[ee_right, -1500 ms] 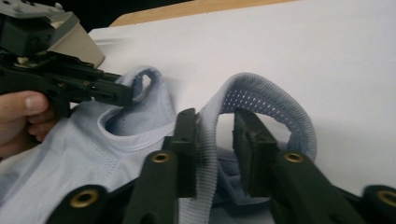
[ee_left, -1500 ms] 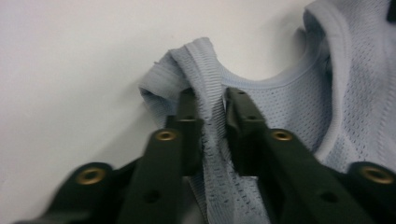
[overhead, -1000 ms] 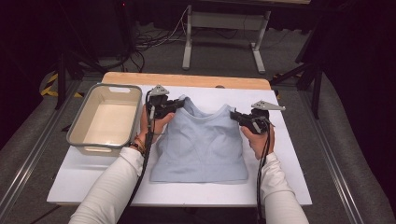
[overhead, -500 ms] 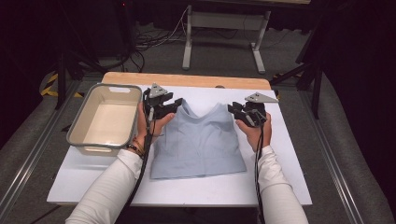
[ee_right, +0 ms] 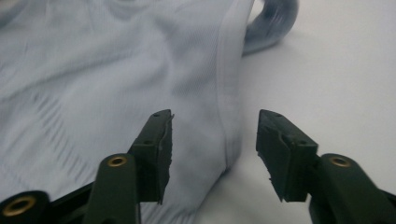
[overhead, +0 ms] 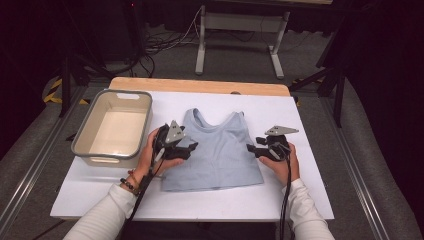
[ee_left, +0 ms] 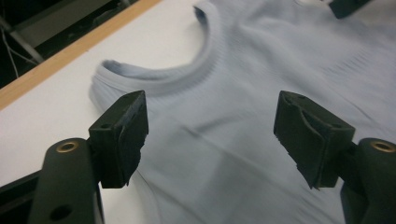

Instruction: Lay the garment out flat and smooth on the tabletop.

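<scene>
Both claws loose over the pale blue top, nothing gripped.

Far left on the white desk (overhead: 300,120) sits the beige tub (overhead: 113,128), just beside the left hand (overhead: 150,159). That hand's left claw (overhead: 190,149) hovers over the left edge of the tank top (overhead: 215,150), its jaws having just been opening and now standing wide, pads apart above the fabric below the armhole, clamped on nothing. The top lies flat mid-desk, neckline toward the far wooden edge, hem toward the person. Over on its right edge, the right claw (overhead: 251,150) has just been opening too: the jaws stand parted astride the side seam, one over cloth, one over bare desk, holding nothing, the right hand (overhead: 282,162) behind.
</scene>
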`<state>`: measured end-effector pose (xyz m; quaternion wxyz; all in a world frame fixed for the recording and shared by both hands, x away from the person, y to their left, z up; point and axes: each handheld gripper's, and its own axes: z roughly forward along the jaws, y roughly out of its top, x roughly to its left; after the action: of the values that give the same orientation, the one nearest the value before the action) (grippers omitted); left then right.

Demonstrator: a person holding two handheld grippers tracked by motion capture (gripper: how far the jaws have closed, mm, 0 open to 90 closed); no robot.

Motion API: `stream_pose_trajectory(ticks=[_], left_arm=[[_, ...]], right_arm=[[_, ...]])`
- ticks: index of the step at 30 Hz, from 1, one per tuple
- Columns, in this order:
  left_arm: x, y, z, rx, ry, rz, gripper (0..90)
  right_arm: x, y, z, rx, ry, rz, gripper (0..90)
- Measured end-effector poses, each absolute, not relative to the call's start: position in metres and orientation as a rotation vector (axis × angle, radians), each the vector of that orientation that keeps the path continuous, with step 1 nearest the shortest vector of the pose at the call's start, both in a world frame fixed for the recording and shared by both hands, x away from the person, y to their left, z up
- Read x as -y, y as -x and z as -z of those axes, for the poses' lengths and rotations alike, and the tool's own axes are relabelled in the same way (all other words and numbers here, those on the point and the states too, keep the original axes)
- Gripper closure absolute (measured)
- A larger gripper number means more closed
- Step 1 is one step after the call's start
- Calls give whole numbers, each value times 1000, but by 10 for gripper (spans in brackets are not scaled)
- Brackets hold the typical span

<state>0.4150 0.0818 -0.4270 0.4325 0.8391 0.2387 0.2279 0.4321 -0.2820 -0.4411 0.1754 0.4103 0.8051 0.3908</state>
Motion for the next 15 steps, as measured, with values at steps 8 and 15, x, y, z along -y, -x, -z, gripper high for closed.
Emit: stream_pose_trajectory(ticks=[8, 15], left_arm=[[-100, -374, 447, -524, -2169, -546, 251], [-124, -358, 462, -530, -2195, -491, 231]], right_arm=[[285, -429, 458, -2317, -1187, -1095, 395], [278, -431, 455, -2314, -1119, -1046, 377]])
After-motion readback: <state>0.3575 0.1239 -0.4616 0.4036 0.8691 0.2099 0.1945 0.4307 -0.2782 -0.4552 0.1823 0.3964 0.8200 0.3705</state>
